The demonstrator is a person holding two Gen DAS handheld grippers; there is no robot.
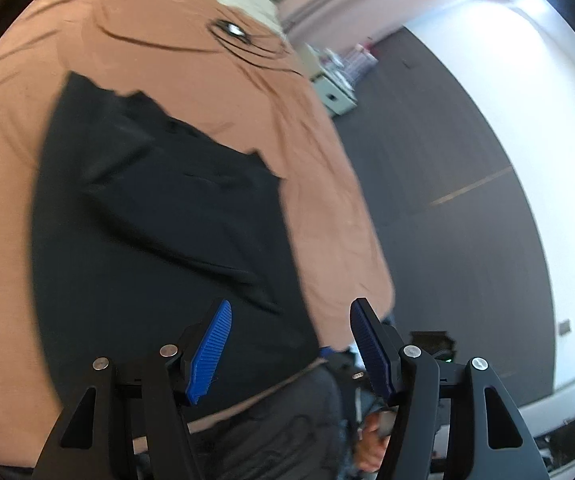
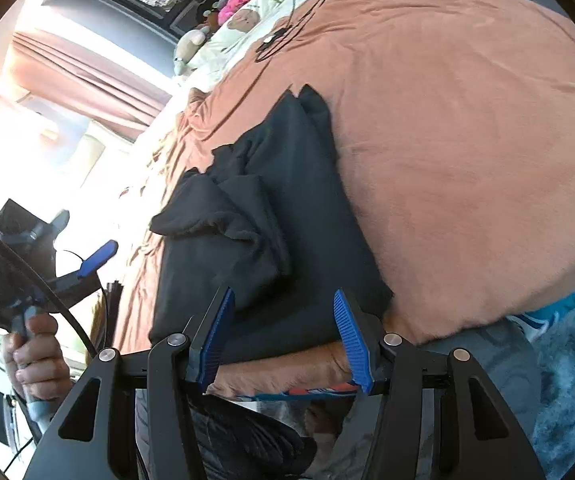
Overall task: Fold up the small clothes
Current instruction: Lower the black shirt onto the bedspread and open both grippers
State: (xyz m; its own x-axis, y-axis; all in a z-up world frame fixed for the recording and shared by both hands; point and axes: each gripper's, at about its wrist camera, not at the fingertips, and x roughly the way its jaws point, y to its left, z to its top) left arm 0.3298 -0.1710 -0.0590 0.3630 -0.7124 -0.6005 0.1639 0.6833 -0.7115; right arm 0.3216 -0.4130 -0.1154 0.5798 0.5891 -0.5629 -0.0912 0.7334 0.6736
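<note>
Both claws are spread wide, holding nothing. The left gripper (image 1: 289,344) and right gripper (image 2: 283,336) should each pinch the black cloth garment (image 2: 271,216) at its six o'clock edge on the orange bedspread (image 2: 467,160), then fold it away evenly.

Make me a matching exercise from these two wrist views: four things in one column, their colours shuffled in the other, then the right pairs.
Things:
1. garment
2. bed cover
3. gripper pads
4. curtain

Colours:
A. pink
B. blue
C. black
D. orange-brown

Pairs: 1-C, 2-D, 3-B, 4-A
</note>
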